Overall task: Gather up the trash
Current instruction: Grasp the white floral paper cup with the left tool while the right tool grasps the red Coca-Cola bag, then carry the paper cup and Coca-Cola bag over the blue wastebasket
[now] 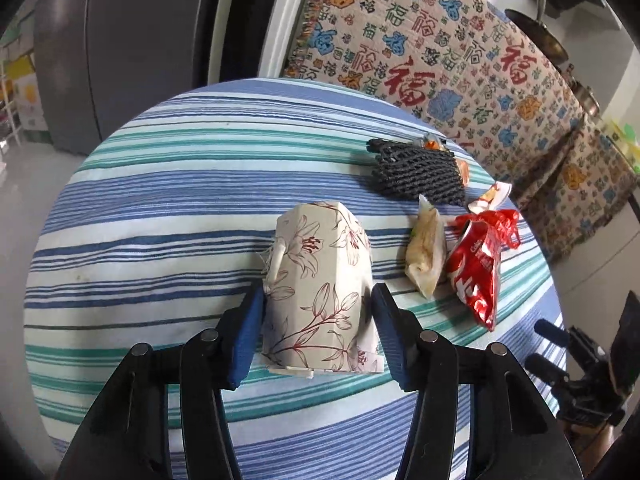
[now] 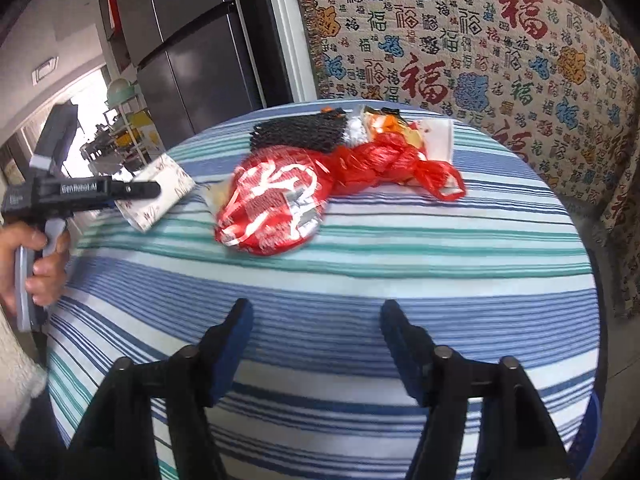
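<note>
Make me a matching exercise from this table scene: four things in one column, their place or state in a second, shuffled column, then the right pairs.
Things
1. floral paper box
2. black foam net
3. red snack bag
4. right claw

Places or states
A. open, over bare striped cloth
B. between the left claw's blue pads
C. at the far side of the table, beyond the wrappers
D. flat on the cloth, a red plastic bag just behind it

Pairs: 1-B, 2-C, 3-D, 4-A
</note>
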`<action>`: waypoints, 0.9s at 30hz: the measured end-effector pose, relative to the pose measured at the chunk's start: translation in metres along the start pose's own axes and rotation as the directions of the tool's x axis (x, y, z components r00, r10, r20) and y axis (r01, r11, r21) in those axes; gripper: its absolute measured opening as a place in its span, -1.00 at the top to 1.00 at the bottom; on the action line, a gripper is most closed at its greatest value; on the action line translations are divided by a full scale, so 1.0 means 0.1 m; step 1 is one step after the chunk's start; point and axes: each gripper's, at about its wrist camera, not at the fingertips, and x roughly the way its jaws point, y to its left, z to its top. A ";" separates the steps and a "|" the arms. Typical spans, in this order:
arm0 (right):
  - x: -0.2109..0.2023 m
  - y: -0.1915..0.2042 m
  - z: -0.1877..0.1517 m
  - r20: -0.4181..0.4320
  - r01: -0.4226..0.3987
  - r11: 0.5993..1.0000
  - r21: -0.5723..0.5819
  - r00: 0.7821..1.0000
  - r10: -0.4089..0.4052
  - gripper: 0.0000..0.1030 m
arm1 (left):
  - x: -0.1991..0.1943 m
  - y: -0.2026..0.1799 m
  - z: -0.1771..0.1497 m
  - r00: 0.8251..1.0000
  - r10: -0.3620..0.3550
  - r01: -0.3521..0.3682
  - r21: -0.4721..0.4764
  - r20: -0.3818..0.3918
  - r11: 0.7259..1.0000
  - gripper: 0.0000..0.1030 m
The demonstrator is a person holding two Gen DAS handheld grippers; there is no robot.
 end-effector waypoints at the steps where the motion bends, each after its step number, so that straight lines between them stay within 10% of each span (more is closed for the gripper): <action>1: 0.05 0.03 0.07 0.010 -0.026 0.999 0.023 1.000 0.026 -0.68 | -0.02 0.00 0.00 1.000 -0.005 0.005 0.000 0.005 1.000 -0.07; 5: 0.30 0.20 0.32 0.008 -0.040 0.999 0.033 0.999 0.040 -1.00 | -0.09 0.01 0.01 0.999 -0.028 0.028 -0.013 0.023 1.000 -0.07; 14: 0.93 0.36 0.67 -0.110 0.067 0.998 0.018 0.992 -0.064 -0.98 | -0.05 0.04 -0.01 1.000 -0.029 0.029 -0.006 0.000 1.000 -0.06; 15: 0.95 0.35 0.66 -0.123 0.076 0.997 0.013 0.990 -0.074 -0.73 | -0.04 0.04 -0.02 1.000 -0.029 0.029 -0.004 -0.003 1.000 -0.06; 27: 0.17 0.15 0.32 -0.030 0.048 0.999 0.002 0.998 -0.048 -0.70 | -0.15 -0.08 -0.03 0.999 -0.052 0.051 0.031 0.011 0.998 -0.05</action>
